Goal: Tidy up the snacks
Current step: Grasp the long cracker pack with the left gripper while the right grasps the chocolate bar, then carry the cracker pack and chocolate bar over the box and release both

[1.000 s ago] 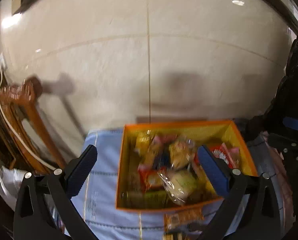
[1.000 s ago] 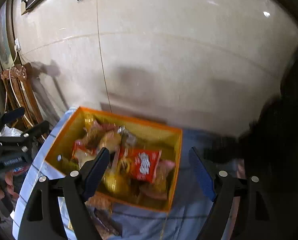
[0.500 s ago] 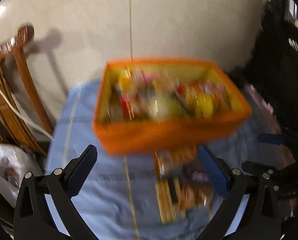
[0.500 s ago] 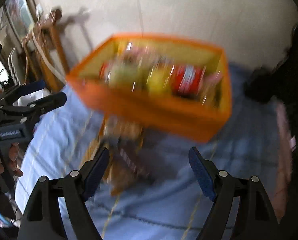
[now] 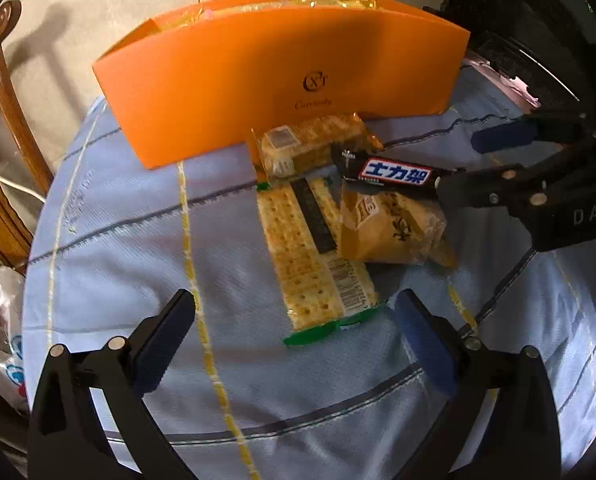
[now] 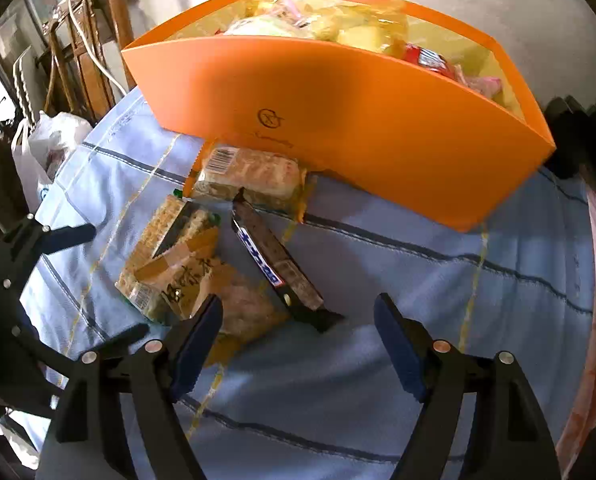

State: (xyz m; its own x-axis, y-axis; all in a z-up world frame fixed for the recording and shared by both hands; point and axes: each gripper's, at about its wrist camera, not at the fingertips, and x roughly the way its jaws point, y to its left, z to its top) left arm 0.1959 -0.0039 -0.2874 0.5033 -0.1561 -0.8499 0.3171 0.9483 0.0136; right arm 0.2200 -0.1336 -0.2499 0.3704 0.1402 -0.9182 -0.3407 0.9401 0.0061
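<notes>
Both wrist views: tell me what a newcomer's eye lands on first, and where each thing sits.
The orange box dominates the back of the blue cloth, piled with bright snacks. In front of it four loose packs cluster: a chocolate bar lies across a brown pack, next to a long cracker pack, with another cracker pack against the box wall. Both the left gripper and right gripper stand open above them.

Both wrist cameras look steeply down, close over the blue tablecloth (image 5: pixel 110 248) — sharing the orange box (image 6: pixel 377 120) and loose snack packets.
</notes>
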